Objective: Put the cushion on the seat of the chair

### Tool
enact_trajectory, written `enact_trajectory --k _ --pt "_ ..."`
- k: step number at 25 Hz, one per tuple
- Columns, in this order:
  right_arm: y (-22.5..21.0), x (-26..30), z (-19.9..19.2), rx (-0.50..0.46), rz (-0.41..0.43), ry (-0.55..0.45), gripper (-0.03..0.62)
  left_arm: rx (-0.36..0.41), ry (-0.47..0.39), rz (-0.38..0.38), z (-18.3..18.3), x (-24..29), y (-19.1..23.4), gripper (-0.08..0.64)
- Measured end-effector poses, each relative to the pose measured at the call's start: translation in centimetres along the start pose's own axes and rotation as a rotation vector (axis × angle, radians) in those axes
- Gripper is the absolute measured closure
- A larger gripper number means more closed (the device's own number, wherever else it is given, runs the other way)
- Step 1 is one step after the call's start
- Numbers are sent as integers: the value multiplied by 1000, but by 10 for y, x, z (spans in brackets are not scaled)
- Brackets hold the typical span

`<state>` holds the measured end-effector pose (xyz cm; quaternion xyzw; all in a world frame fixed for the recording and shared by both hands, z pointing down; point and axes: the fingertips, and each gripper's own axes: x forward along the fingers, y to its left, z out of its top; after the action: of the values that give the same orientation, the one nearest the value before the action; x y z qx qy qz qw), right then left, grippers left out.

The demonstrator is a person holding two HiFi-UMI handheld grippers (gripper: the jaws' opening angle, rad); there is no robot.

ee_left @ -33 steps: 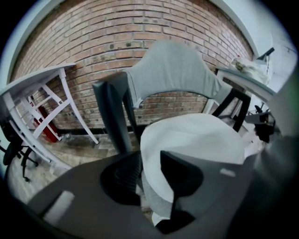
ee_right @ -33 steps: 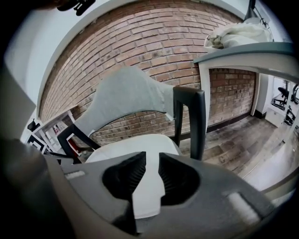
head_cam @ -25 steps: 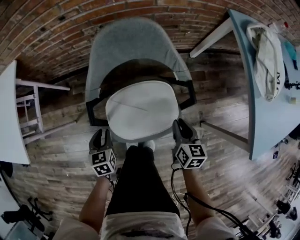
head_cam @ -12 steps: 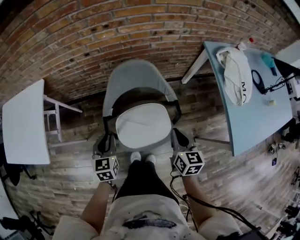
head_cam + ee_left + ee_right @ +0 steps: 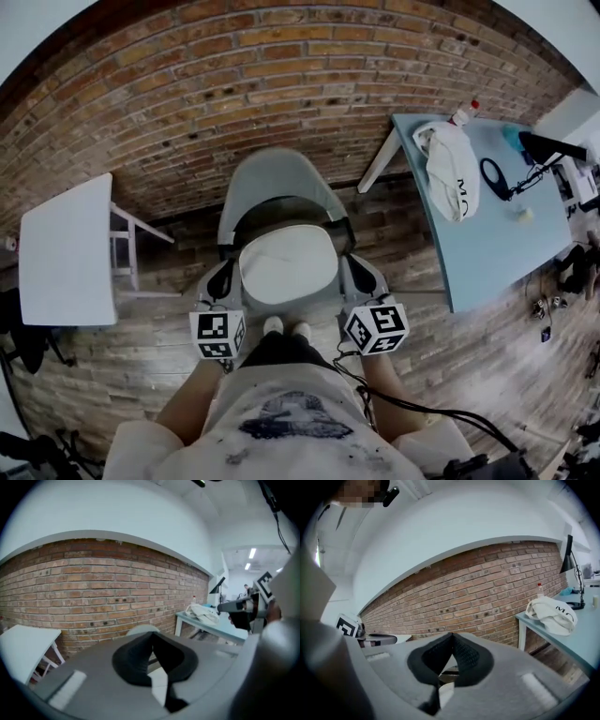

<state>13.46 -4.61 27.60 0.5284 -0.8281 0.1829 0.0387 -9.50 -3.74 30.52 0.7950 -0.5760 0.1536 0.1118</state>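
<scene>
Legend: I can read only 1 dark letter, "M", opening a folded-over word on the white bag (image 5: 551, 613) lying on the tabletop (image 5: 581, 641); its remaining letters stay illegible.

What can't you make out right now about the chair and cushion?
- Chair legs: head view, hidden under seat and cushion.
- Cushion in the gripper views: the left gripper and right gripper bodies cover all but a pale sliver.
- Bag print: too small in head view, cut by a fold in right gripper view.
- Small things on the table: too small, head view.
</scene>
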Motion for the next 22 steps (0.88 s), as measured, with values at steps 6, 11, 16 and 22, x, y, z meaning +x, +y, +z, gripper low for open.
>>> enact_trajectory --k 6,11,16,22 --pt "17 -10 19 -24 -13 -29 594 -17 -31 -4 20 -18 1 569" --pt "22 -7 21 -47 -20 -26 594 -14 -56 -4 28 -17 6 569" --pt "21 -3 20 -48 -18 -13 595 -17 -55 -14 30 -11 7 569" --pt "19 0 21 -76 -21 -6 594 -9 -51 -35 27 -4 1 569"
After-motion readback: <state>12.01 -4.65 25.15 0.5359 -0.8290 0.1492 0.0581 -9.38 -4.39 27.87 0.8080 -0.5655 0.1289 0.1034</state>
